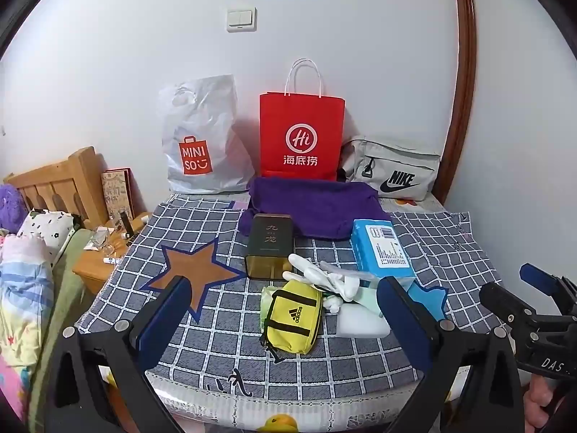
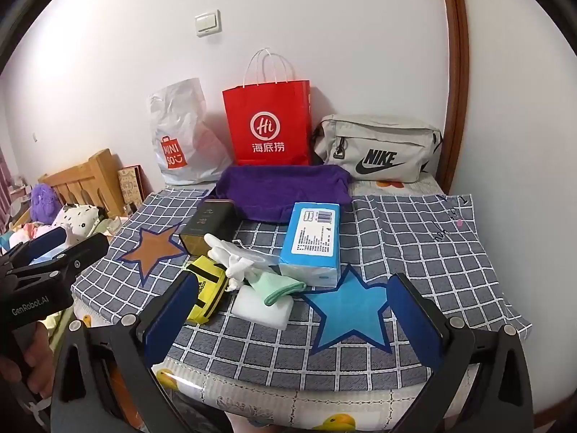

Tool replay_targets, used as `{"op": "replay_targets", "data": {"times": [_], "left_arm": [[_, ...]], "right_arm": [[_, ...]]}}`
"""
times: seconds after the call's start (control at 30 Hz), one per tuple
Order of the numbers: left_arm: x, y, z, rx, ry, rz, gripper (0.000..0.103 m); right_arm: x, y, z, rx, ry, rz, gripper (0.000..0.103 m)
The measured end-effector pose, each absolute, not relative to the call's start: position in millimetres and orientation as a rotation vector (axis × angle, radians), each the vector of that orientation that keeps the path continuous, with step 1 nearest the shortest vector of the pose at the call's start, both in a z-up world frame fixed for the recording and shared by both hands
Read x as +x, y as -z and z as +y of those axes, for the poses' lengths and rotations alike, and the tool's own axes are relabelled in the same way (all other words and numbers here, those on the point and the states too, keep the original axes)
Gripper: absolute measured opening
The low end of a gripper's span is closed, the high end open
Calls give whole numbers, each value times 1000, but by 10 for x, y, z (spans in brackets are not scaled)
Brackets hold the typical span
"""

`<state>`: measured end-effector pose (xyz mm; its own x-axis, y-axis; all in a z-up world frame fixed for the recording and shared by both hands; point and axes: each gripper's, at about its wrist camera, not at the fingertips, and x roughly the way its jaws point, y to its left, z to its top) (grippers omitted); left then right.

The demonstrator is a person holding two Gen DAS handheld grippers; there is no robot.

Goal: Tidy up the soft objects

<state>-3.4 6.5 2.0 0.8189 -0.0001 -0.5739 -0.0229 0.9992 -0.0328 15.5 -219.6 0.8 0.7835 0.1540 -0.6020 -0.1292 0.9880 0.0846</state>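
Note:
A pile lies mid-table on the checked cloth (image 1: 223,324): a yellow Adidas pouch (image 1: 294,319) (image 2: 206,290), white gloves (image 1: 321,274) (image 2: 230,258), a green cloth (image 2: 281,287), a white foam block (image 1: 362,321) (image 2: 261,306), a blue tissue pack (image 1: 382,249) (image 2: 312,240) and a dark box (image 1: 268,247) (image 2: 209,227). A purple towel (image 1: 310,205) (image 2: 285,189) lies behind. My left gripper (image 1: 285,319) is open, just in front of the pouch. My right gripper (image 2: 292,319) is open above the blue star (image 2: 348,315).
A Miniso bag (image 1: 202,140), a red paper bag (image 1: 301,137) and a grey Nike bag (image 1: 393,173) stand against the wall. A brown star (image 1: 196,270) marks the cloth's left. A bed and a cluttered nightstand (image 1: 104,252) lie left.

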Motion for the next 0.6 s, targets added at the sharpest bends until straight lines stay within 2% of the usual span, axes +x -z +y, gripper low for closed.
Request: {"op": "replay_targets", "data": {"times": [0.6], "left_arm": [[-52,-68,51,-37,-17,605,103]], "right_arm": [[128,-36,-2184,44,-158,640,102]]}}
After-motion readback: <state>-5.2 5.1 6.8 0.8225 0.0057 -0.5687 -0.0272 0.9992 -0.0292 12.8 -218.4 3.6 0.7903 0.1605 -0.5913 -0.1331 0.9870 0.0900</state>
